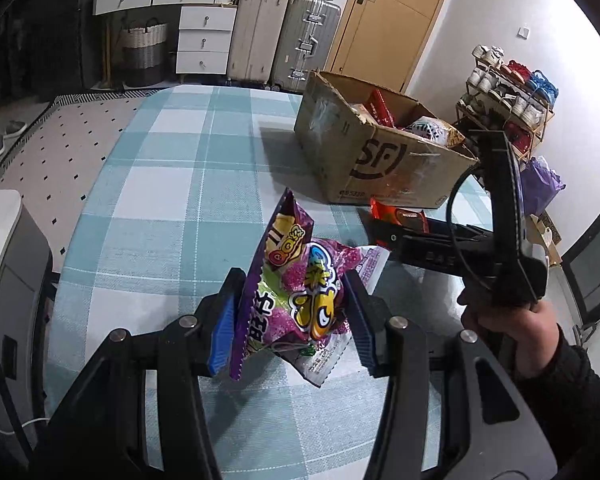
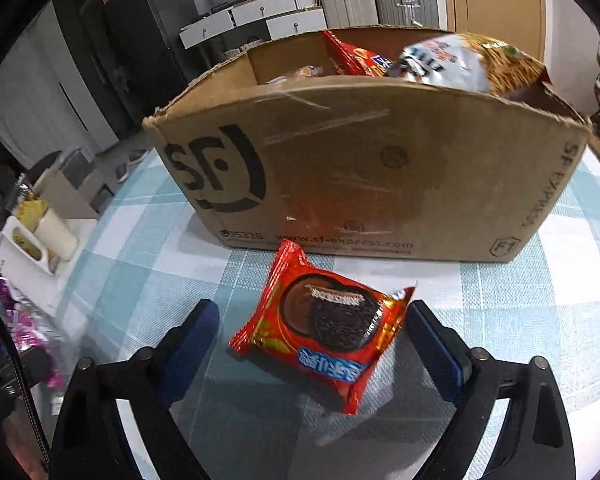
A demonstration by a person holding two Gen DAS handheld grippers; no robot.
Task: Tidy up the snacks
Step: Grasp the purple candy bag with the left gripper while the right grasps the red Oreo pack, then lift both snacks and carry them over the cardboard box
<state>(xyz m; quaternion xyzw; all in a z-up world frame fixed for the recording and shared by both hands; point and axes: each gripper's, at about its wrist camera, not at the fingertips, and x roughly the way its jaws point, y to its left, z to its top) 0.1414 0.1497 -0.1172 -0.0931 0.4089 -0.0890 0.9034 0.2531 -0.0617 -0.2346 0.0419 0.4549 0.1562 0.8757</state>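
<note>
My left gripper (image 1: 290, 316) is shut on a purple candy bag (image 1: 296, 300) and holds it above the checked tablecloth (image 1: 160, 184). My right gripper (image 2: 314, 332) is open around a red chocolate pie packet (image 2: 324, 336) that lies on the cloth just in front of the SF cardboard box (image 2: 360, 168); the blue pads do not touch it. The box holds several snack bags, among them a red packet (image 2: 352, 58) and a silver noodle bag (image 2: 472, 62). In the left wrist view the box (image 1: 376, 160) stands at the far right, with the right gripper (image 1: 384, 236) and the red packet (image 1: 400, 216) before it.
A white side cabinet (image 2: 32, 248) with jars stands off the table's left edge. Suitcases (image 1: 284, 40), white drawers (image 1: 204, 40) and a wooden door (image 1: 392, 20) are at the back. A shoe rack (image 1: 508, 96) stands behind the box at right.
</note>
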